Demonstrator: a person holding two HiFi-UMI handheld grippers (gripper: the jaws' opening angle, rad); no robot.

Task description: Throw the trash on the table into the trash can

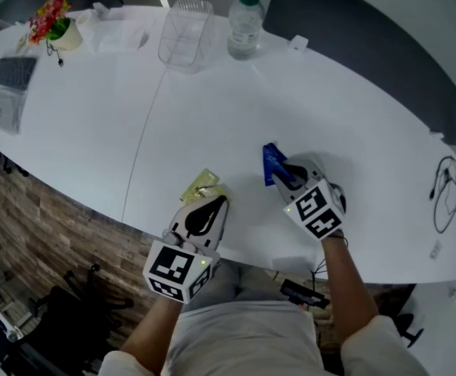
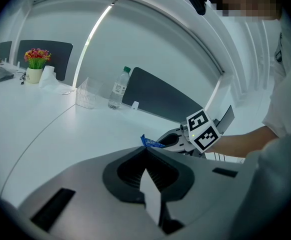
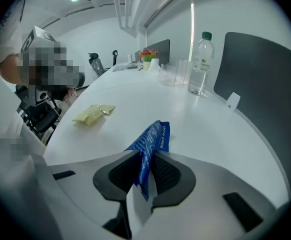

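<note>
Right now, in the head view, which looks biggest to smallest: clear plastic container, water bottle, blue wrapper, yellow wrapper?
1. clear plastic container
2. water bottle
3. yellow wrapper and blue wrapper: they look about alike, both partly covered, so unranked.

From where I stand, the near end of the yellow wrapper slips out of sight under the tip of the left hand-held gripper; whether the two touch I cannot tell. The lower end of the blue wrapper is hidden between the pads of the right hand-held gripper. The label on the water bottle is too small to read. A flat grey device at the far left is too blurred to name. The cable and the tabletop are both cut off at the right edge. A small dark object by the person's lap is too small to make out.
</note>
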